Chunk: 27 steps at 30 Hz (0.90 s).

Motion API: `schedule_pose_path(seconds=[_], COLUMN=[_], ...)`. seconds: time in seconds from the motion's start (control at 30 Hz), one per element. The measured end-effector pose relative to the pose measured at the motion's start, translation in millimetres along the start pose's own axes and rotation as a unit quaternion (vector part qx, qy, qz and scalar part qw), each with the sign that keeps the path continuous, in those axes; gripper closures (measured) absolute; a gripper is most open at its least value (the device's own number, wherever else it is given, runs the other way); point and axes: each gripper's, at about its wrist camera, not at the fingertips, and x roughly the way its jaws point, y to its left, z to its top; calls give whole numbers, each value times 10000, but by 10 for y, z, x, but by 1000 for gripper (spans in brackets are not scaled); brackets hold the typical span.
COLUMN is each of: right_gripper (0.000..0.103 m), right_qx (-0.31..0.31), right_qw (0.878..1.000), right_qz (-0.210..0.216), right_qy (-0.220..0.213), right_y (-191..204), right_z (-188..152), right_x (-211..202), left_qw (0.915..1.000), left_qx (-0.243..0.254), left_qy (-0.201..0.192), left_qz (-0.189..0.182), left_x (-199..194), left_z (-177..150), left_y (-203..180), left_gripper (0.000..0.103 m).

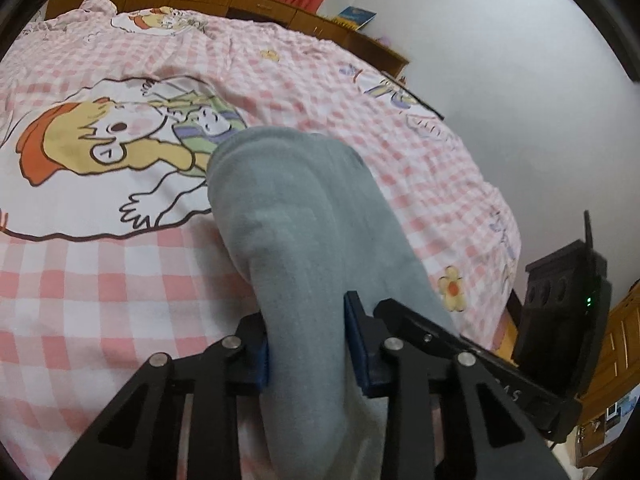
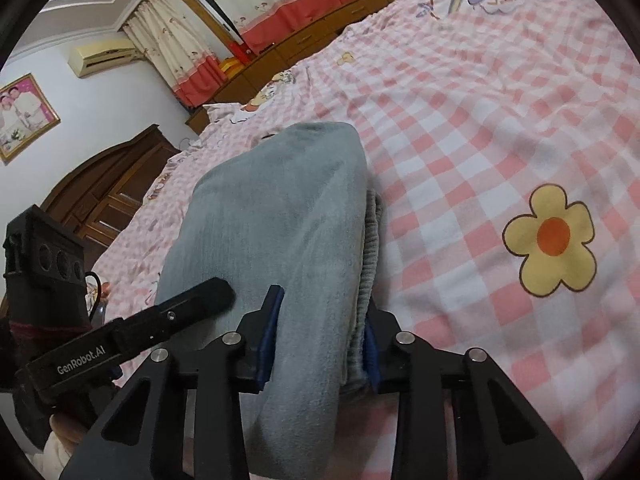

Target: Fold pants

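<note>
My left gripper and right gripper are both clamped on the grey pants, draped toward 12 o'clock onto the bed. Fabric looks soft, limp and light; I judge the edges and ribbed waistband the surest holds.

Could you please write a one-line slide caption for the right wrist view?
Right gripper clamps folded grey pants above a pink checked bedspread.
</note>
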Motion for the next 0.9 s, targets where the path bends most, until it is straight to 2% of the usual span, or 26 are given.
schedule_pose_path(seconds=[0.13, 0.23, 0.37, 0.6, 0.73, 0.9], right_gripper=[69, 69, 69, 69, 69, 66], right_qx=[-247, -351, -629, -1025, -970, -1289], right_qw=[9996, 9992, 9975, 9932, 9926, 9891], right_qz=[-41, 108, 312, 531, 619, 234], right_qy=[-106, -174, -100, 129, 391, 674], right_y=[201, 373, 724, 1372, 1548, 1644], right_z=[-15, 13, 21, 24, 38, -30], right_x=[-103, -134, -25, 404, 772, 1204], left_qw=[9998, 9994, 9982, 9937, 9921, 9924], left_qx=[-53, -60, -83, -400, -498, -810], left_qy=[-166, -323, -574, -906, -808, -416], left_qz=[-78, -84, 123, 531, 817, 824], left_x=[-194, -395, -728, -1181, -1213, -959], left_z=[3, 39, 88, 163, 269, 274], left_y=[-29, -7, 135, 723, 1154, 1729], left_gripper=[72, 72, 72, 72, 71, 68])
